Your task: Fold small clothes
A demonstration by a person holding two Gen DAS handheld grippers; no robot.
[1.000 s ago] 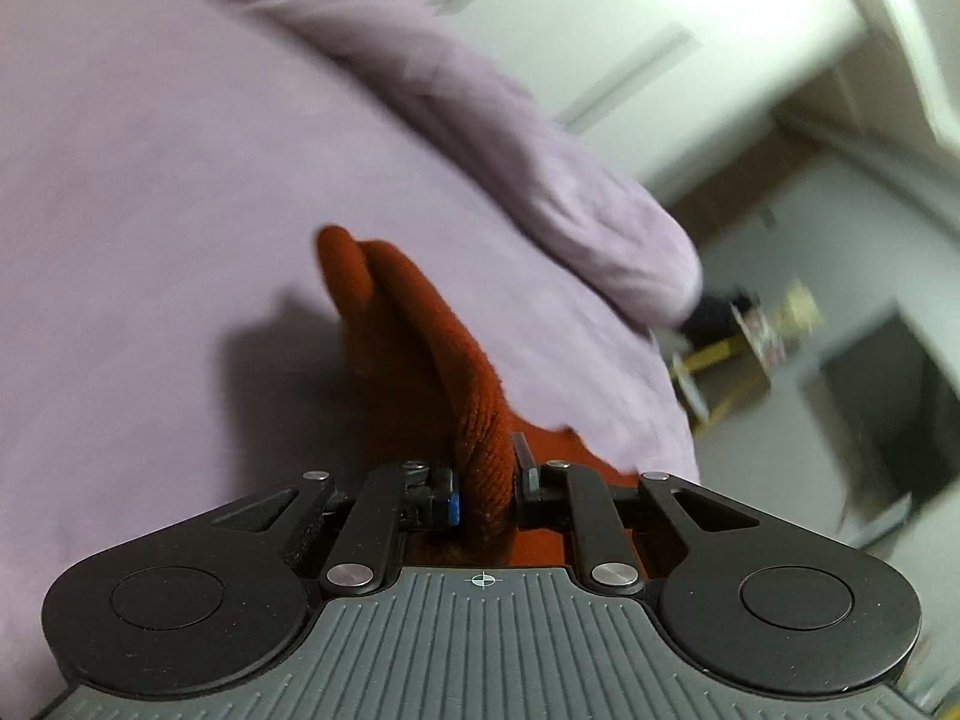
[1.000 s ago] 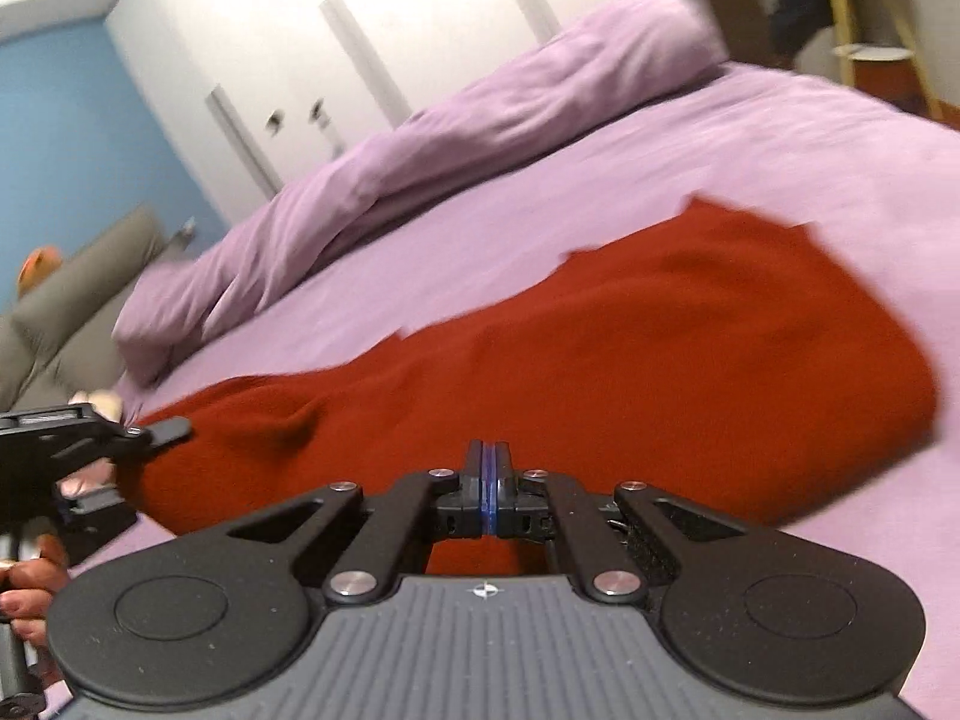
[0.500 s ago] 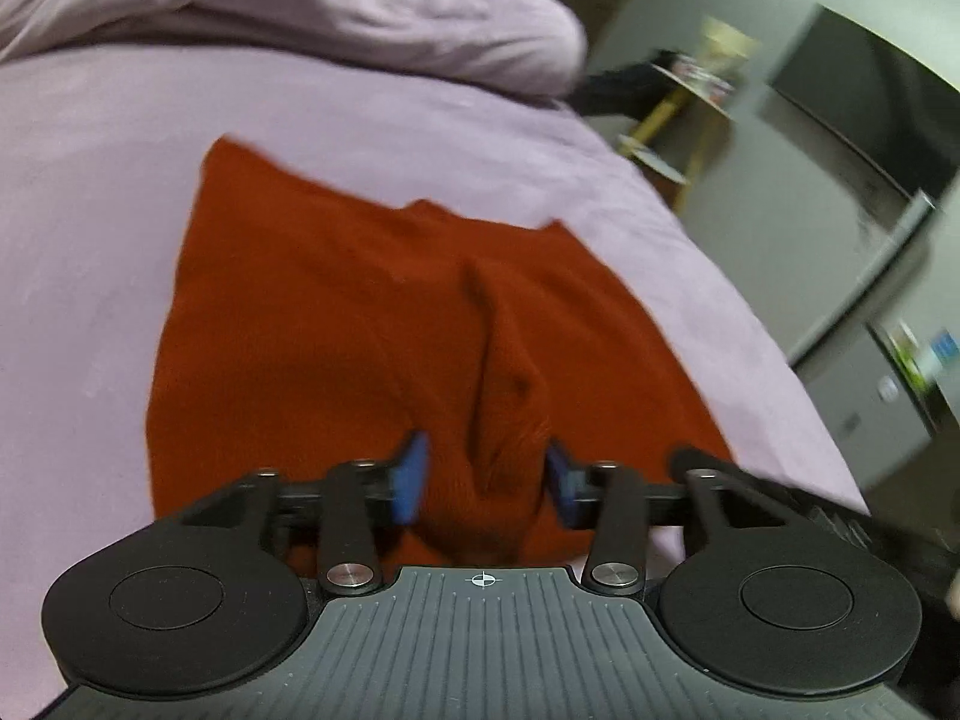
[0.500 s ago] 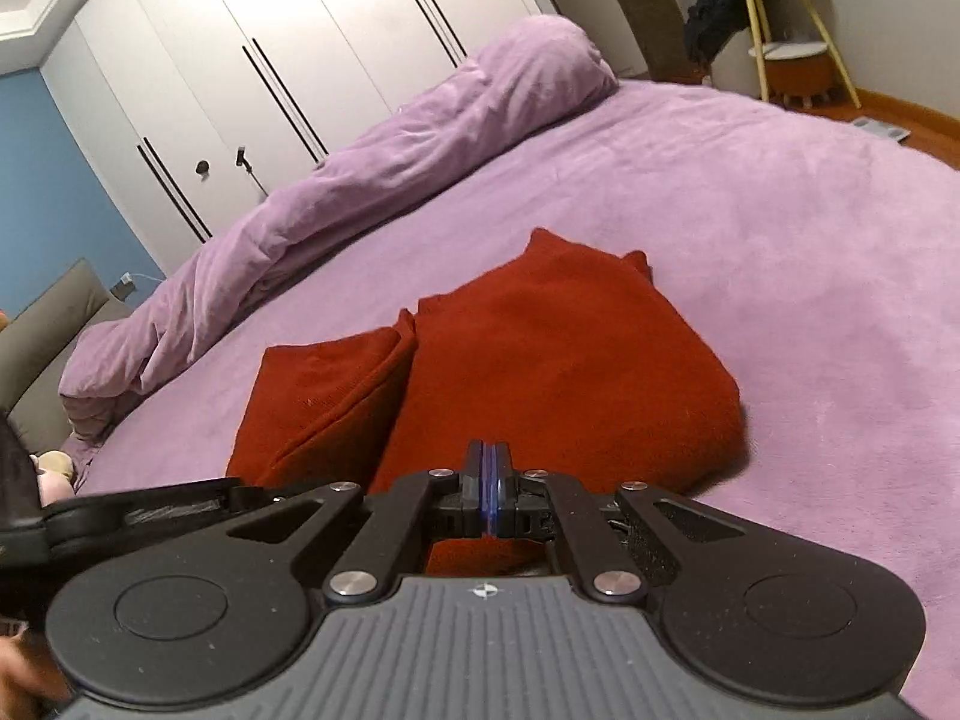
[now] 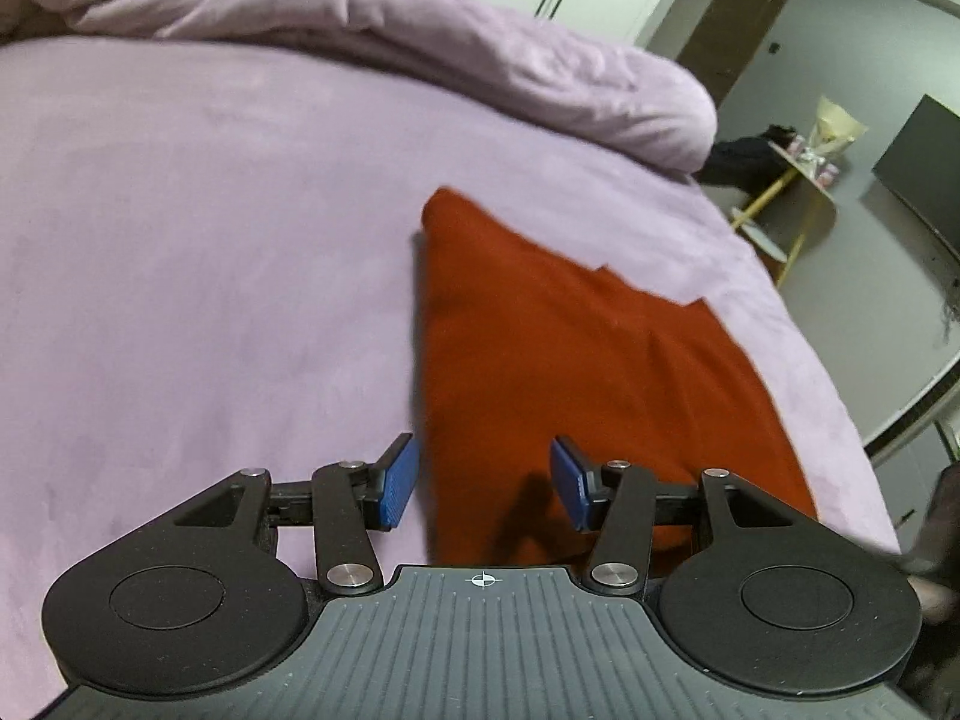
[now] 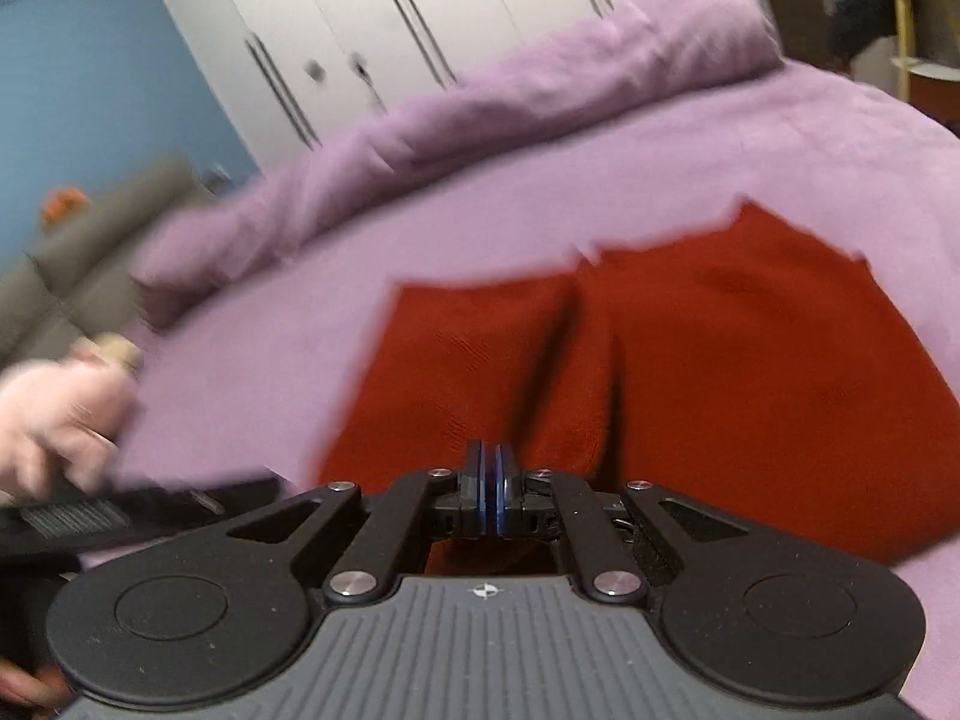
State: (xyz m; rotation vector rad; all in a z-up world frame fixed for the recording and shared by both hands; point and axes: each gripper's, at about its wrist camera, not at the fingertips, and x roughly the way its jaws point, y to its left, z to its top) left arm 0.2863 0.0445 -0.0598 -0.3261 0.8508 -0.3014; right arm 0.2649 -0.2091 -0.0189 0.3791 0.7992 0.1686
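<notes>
A rust-red knit garment (image 5: pixel 576 360) lies folded on the purple bed (image 5: pixel 210 240). My left gripper (image 5: pixel 483 483) is open and empty, just above the garment's near left edge. In the right wrist view the garment (image 6: pixel 720 360) shows a fold line down its middle. My right gripper (image 6: pixel 491 489) is shut with pads together and no cloth seen between them, low over the garment's near edge. The left gripper's body and the hand that holds it (image 6: pixel 66 414) show at the left of that view.
A rolled purple duvet (image 5: pixel 420 48) lies along the far side of the bed. White wardrobe doors (image 6: pixel 420 30) stand behind it. A small yellow-legged side table (image 5: pixel 786 198) and a dark screen (image 5: pixel 918 168) stand right of the bed. A grey sofa (image 6: pixel 78 240) is at the left.
My left gripper opened and let go of the garment, which now lies flat and folded. The left gripper drew back toward the garment's left edge. My right gripper stayed shut.
</notes>
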